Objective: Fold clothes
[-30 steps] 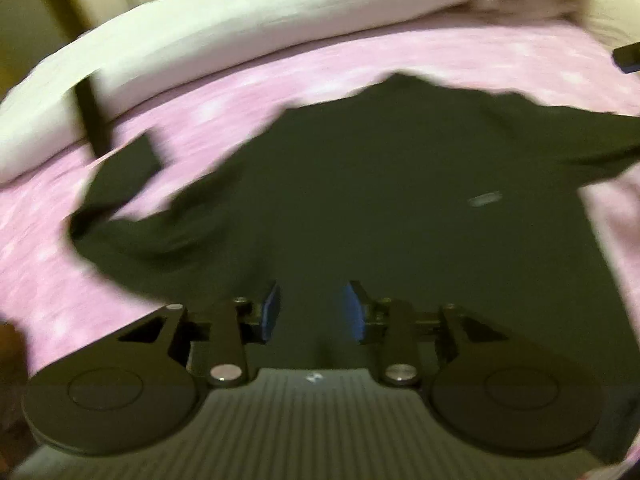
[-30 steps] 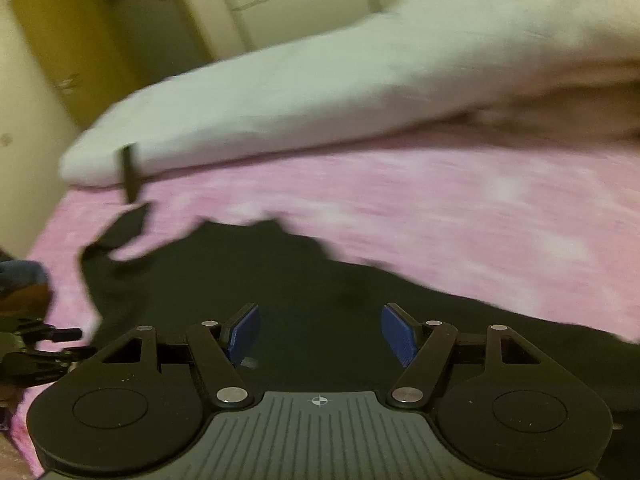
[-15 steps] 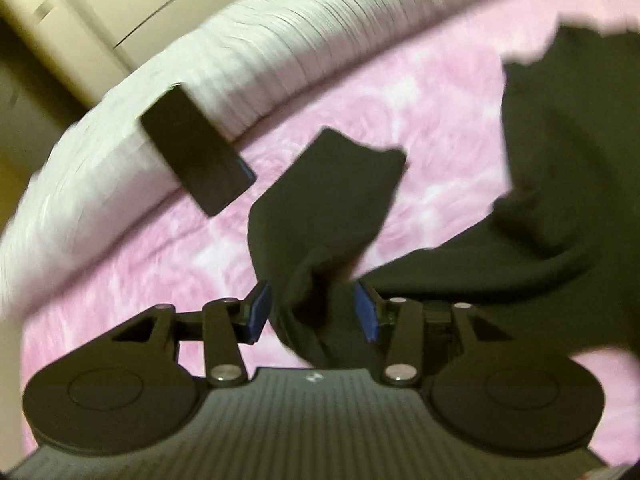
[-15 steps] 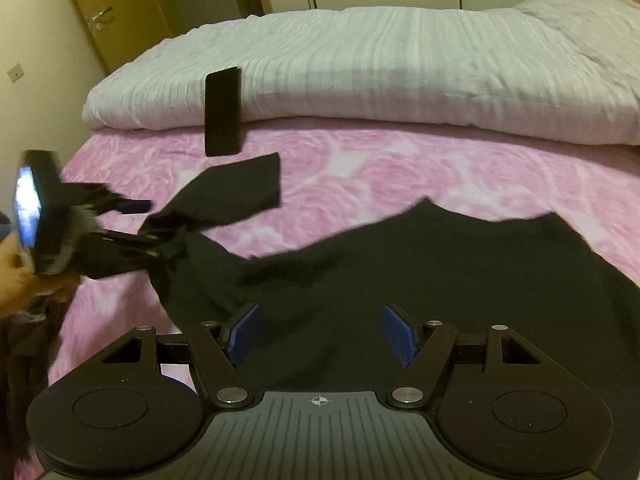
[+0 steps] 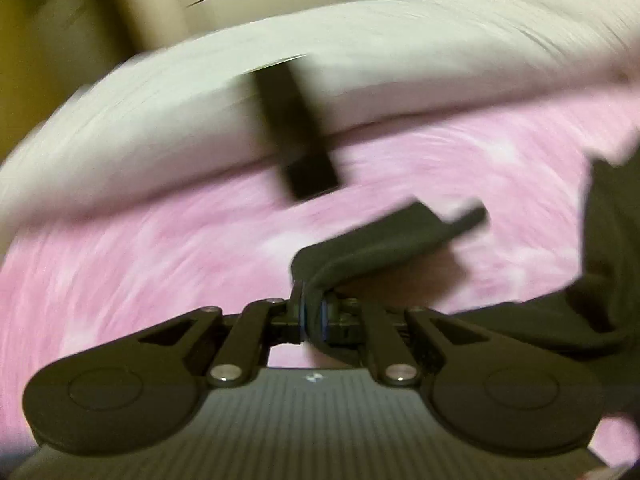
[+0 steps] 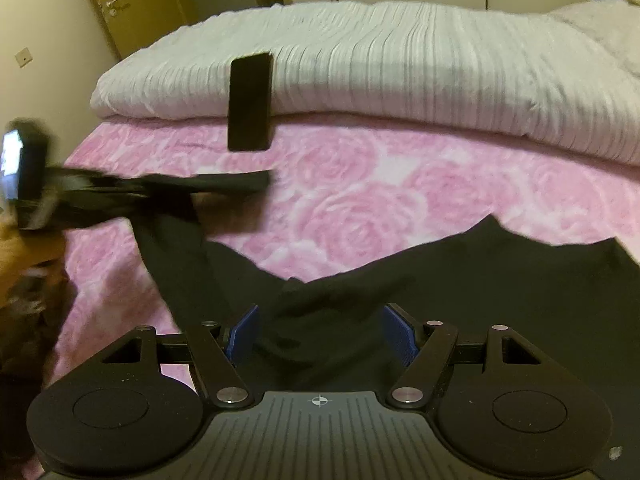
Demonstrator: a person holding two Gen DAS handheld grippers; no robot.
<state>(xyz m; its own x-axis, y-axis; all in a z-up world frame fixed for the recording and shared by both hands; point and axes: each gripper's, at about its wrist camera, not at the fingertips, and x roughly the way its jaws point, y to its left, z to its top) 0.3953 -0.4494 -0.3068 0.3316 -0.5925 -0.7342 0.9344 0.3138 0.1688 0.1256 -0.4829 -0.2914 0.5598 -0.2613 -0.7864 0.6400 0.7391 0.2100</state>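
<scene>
Left wrist view. My left claw (image 5: 313, 314) is clamped on the sleeve (image 5: 384, 240) of the black shirt (image 5: 608, 264); the blue pads are pressed together with a fold of dark cloth between them. From the pads the sleeve runs up and to the right, its cuff end free above the pink bed cover (image 5: 160, 264). The rest of the garment lies at the right edge of the frame. A dark flat phone-like object (image 5: 294, 136) leans against the white duvet (image 5: 360, 64) in the upper centre. The frame is motion-blurred, so finer detail cannot be read.

Right wrist view. My right claw (image 6: 319, 334) stands wide apart, holding nothing, poised over the body of the black shirt (image 6: 500, 288), which is spread on the pink bed cover (image 6: 400, 184) across the lower centre and right. The sleeve (image 6: 172, 240) rises from the body toward the left-centre of the frame, where the left claw (image 6: 92, 186) grips it; its long axis there runs nearly level, left to right. The governing relation, in my judgement: the sleeve lies to the left of the body, so it must be carried rightward across the shirt, and the left claw already has it.
</scene>
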